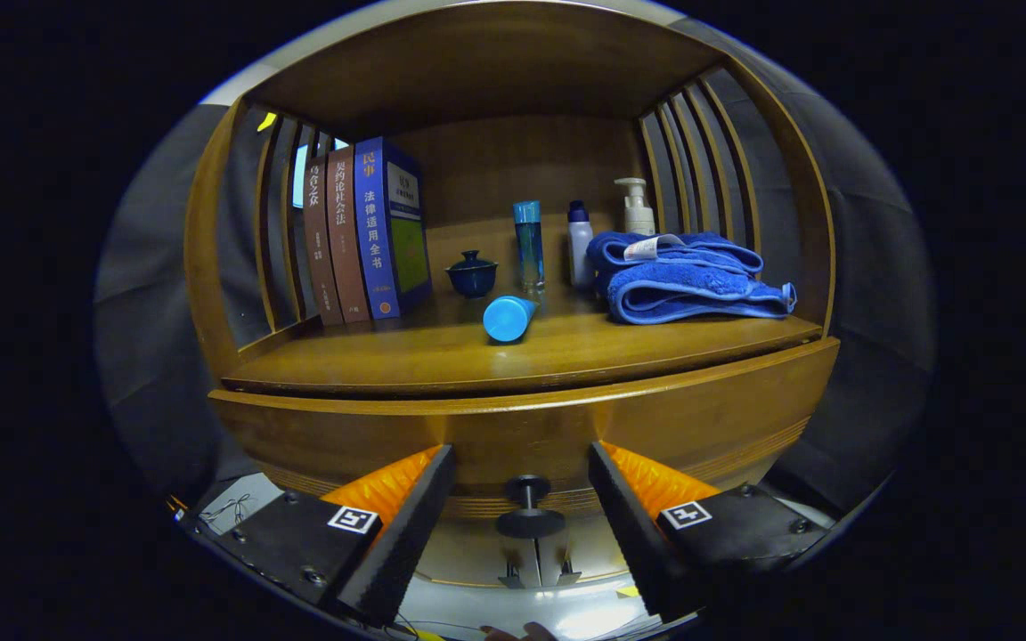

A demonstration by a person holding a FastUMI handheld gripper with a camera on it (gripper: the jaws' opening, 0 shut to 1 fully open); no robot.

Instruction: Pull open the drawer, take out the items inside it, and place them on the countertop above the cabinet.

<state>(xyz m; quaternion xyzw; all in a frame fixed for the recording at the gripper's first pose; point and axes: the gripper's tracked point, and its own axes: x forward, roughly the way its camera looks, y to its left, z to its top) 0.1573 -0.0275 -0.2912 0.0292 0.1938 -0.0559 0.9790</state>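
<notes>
Wooden counter [442, 356] carries a blue tube [509, 318] near its front edge; below, the drawer [700, 418] looks closed, its knob [528, 507] between the wide-open, empty claw [522, 499]. Off-centre closing could slip off that knob.

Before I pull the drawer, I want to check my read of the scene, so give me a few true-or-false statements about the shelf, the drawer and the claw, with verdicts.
1. The drawer knob sits between the open fingers of the claw. True.
2. The claw is clamped on the knob. False: both fingers stand apart from it.
3. A blue tube lies on its side on the countertop. True.
4. The folded blue towel sits beside the books. False: it lies at the opposite end, by the pump bottle.
5. The books lie flat in a stack. False: they stand upright.
</notes>
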